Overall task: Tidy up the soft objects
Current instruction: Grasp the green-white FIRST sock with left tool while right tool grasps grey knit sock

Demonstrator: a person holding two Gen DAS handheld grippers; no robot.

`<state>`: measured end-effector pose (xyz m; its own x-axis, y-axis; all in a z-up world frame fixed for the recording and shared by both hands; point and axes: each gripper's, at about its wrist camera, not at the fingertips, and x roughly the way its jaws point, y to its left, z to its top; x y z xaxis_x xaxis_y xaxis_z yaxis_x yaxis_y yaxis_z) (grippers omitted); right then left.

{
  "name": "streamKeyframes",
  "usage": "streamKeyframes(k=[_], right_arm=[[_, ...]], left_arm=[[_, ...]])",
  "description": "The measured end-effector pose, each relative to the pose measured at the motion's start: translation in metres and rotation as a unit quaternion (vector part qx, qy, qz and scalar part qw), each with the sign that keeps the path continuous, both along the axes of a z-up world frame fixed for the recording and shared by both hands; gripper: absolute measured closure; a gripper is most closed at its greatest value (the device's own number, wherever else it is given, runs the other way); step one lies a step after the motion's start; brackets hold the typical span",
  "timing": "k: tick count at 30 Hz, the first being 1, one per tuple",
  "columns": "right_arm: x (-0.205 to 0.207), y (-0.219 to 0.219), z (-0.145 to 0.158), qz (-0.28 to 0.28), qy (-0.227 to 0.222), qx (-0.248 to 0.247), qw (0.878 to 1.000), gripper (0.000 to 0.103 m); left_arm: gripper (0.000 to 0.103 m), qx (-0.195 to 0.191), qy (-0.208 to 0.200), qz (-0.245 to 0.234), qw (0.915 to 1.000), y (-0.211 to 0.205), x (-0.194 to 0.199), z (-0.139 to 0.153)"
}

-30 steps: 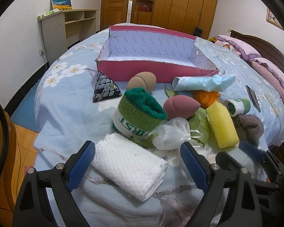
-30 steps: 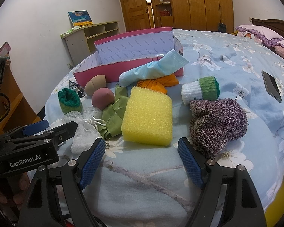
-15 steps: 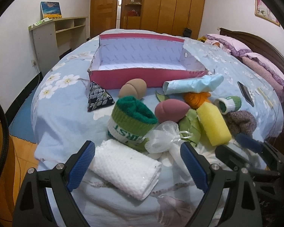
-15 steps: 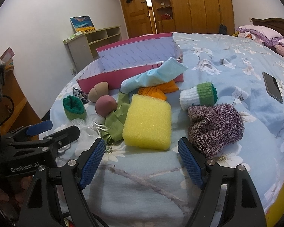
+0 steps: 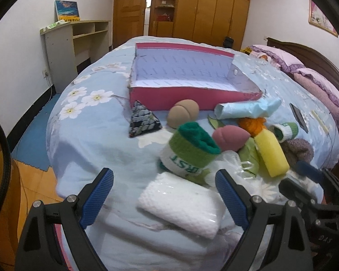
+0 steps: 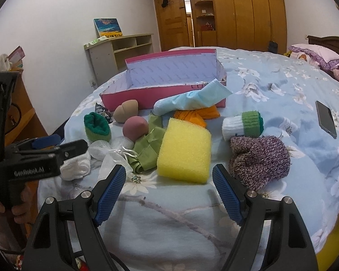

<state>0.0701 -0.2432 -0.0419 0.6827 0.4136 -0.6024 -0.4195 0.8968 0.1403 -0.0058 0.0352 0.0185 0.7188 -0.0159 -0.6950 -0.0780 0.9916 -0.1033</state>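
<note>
Both released, the left tool (image 5: pixel 163 194) frames the light, squashy white towel roll (image 5: pixel 180 205), best pinched across its middle, the right tool (image 6: pixel 168 193) the springy yellow sponge (image 6: pixel 184 150)

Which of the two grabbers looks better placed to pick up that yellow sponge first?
Probably the right gripper: it is open and the yellow sponge lies just ahead, between its fingers. The left gripper, also open, faces the white rolled towel instead.

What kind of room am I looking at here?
A home bedroom, most likely. The soft things lie on a bed with a floral cover, frilled pillows sit by a dark headboard, and wooden wardrobes line the far wall.
</note>
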Motion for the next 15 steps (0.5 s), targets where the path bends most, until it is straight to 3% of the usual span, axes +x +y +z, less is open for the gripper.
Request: streamKeyframes(k=[9,15], right_arm=[[0.001,0.001,-0.006,0.005,0.010,0.003,1.000,0.022],[-0.001,0.001,-0.007,0.007,0.010,0.004,1.000,0.022]], left_arm=[[0.010,-0.004,-0.005,-0.007,1.0000,-0.003,0.013,-0.001],[0.015,0.005,-0.006,-0.025,0.9997,-0.014,0.026,-0.006]])
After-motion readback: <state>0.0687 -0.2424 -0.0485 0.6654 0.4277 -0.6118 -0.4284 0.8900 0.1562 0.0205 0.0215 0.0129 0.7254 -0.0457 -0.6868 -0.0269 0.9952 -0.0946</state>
